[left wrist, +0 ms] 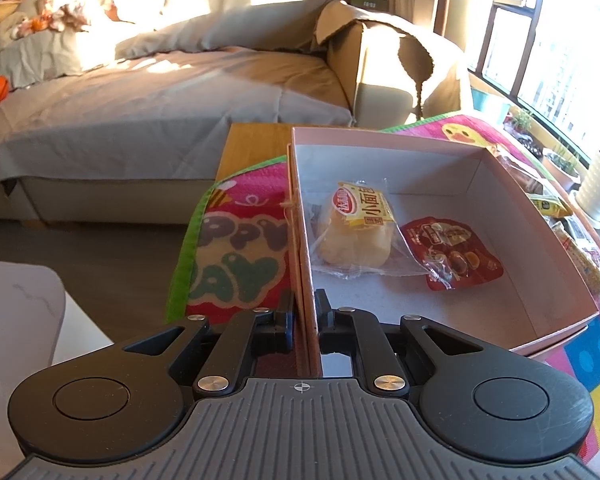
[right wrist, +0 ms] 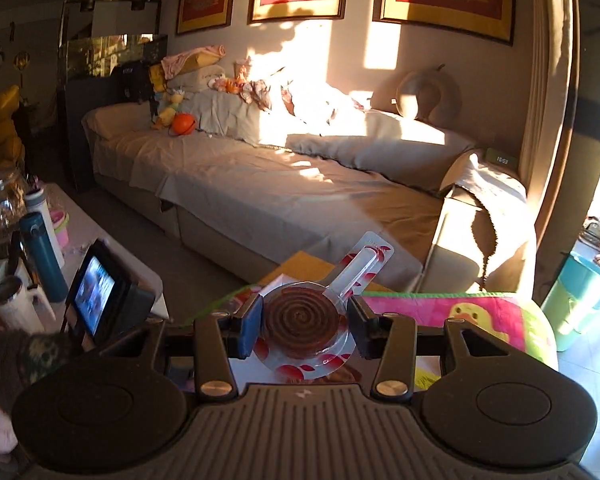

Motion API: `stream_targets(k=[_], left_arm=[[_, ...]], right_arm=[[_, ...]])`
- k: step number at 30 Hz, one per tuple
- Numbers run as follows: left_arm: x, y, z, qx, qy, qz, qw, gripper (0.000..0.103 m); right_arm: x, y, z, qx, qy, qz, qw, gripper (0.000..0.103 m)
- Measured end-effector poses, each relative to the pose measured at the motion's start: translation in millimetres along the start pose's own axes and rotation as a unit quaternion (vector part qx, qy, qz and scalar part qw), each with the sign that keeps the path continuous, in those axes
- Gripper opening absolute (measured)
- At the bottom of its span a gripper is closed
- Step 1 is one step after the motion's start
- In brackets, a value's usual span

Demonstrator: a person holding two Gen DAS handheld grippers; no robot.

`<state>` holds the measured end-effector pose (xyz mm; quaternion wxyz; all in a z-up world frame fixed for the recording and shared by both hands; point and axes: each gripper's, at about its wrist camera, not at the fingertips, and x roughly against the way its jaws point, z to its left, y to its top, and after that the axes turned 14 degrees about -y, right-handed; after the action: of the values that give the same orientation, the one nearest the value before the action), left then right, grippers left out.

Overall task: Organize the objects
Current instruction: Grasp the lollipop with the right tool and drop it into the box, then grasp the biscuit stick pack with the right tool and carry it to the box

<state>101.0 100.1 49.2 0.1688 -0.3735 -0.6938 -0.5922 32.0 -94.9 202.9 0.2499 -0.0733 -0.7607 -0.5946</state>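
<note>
Left gripper [left wrist: 305, 312] astride thin cardboard box [left wrist: 384, 134]

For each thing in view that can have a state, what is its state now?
Left gripper: shut on the box wall.
Pink box: open, no lid on it.
Bread packet: sealed, lying in the box.
Red snack packet: lying in the box, beside the bread.
Right gripper: holding the spiral lollipop.
Spiral lollipop: wrapped, lifted above the mat.

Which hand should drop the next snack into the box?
Right. The right gripper already holds the spiral candy, while the left gripper is clamped on the box wall, steadying it.
</note>
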Motion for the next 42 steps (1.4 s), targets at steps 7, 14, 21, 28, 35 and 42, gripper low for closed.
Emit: stream_targets(k=[7, 14, 21, 28, 35, 42], left_arm=[[1, 0, 1, 0.001, -0.002, 0.001, 1.0, 0.012], [0, 0, 1, 0.001, 0.0, 0.002, 1.0, 0.012], [0, 2, -2, -0.006, 0.007, 0.007, 0.9999, 0.012], [2, 1, -4, -0.01, 0.011, 0.01, 0.9998, 0.011], [4, 1, -5, -0.012, 0.015, 0.013, 0.9997, 0.011], [6, 1, -5, -0.013, 0.012, 0.015, 0.9997, 0.011]], right_arm=[[-19, -6, -18, -0.053, 0.002, 0.012, 0.999, 0.061], [-2, -44, -65, -0.083, -0.084, 0.031, 0.993, 0.071], [-8, -100, -119, -0.096, -0.185, 0.085, 0.974, 0.077], [-43, -146, -134, -0.106, -0.193, 0.15, 0.964, 0.077], [-69, -157, -129, -0.111, -0.189, 0.158, 0.963, 0.072], [-76, -163, -107, -0.129, -0.066, 0.182, 0.973, 0.057]])
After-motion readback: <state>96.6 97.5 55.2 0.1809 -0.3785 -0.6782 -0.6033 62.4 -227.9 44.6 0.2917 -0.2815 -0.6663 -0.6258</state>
